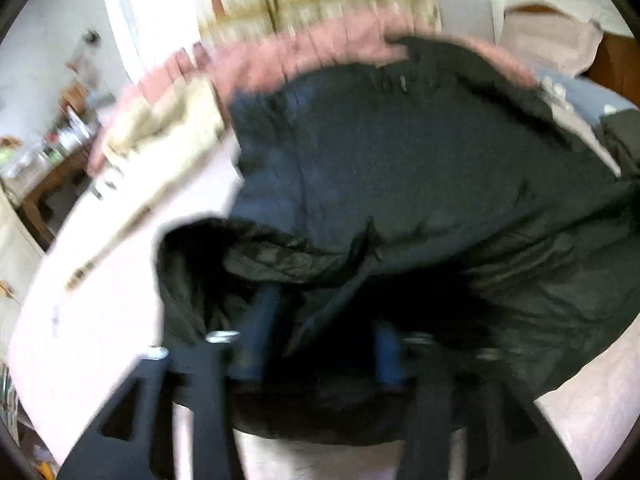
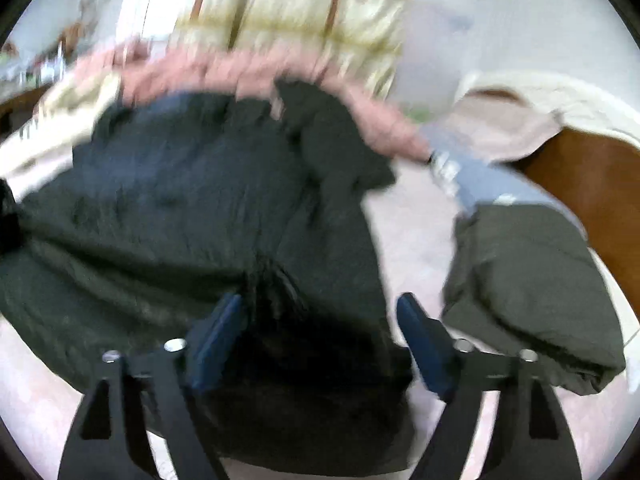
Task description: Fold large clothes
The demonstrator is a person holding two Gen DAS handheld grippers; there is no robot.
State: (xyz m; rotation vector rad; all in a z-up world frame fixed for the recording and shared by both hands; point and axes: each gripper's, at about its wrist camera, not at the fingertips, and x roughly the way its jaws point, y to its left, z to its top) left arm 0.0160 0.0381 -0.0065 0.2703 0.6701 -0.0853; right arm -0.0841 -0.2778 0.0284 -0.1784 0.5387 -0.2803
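Dark padded jacket point(image 2: 192, 208) lies folded over on the bed point(image 2: 404, 240); both grippers' jaws stand released, cloth between them. Next: regrasp an edge.

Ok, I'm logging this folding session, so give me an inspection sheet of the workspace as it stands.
Surface: pale pink bed cover, bare patches around the clothes.
Job's things: large dark jacket spread out, a fold bunched near the fingers; a folded dark garment lies apart beside it.
Clutter: grey-blue cloth and beige cloth at the far edge.
Grippers: left gripper open, jacket fabric between its fingers; right gripper open over the jacket's edge.
Cables: nothing seen.
Surroundings: striped curtain, pink frill, cluttered wooden table; picture blurred.
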